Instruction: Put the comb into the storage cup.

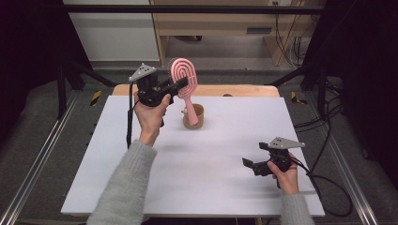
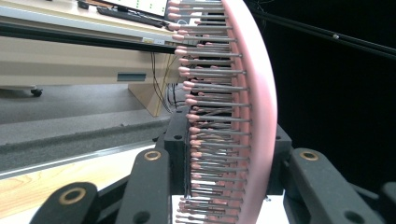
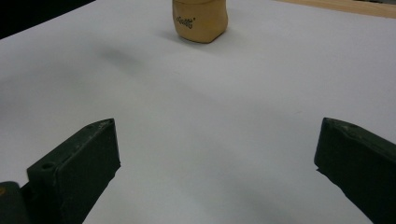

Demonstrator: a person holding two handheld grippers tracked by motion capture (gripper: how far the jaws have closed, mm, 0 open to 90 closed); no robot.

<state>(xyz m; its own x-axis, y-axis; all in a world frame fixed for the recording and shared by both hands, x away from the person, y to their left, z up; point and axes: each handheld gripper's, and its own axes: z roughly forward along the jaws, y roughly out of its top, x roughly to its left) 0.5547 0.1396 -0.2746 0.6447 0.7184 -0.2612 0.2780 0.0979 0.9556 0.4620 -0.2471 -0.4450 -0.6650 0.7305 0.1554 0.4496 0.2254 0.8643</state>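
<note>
Holding pink hairbrush [image 1: 183, 75] by its head in left gripper [image 1: 180, 85], jaws pinching it | handle tip in tan cup [image 1: 194, 118] at table's 12 o'clock | right gripper [image 1: 248, 162] spread, idle at 4 o'clock | judged: unfinished, release or lift-out left.

So the counter [image 1: 202, 178] is a wooden top with a big white sheet [image 1: 141, 187] over most of it, bare wood showing along the far edge. Sitting directly on the sheet is a small tan cup [image 1: 193, 117], toward the far middle.
</note>
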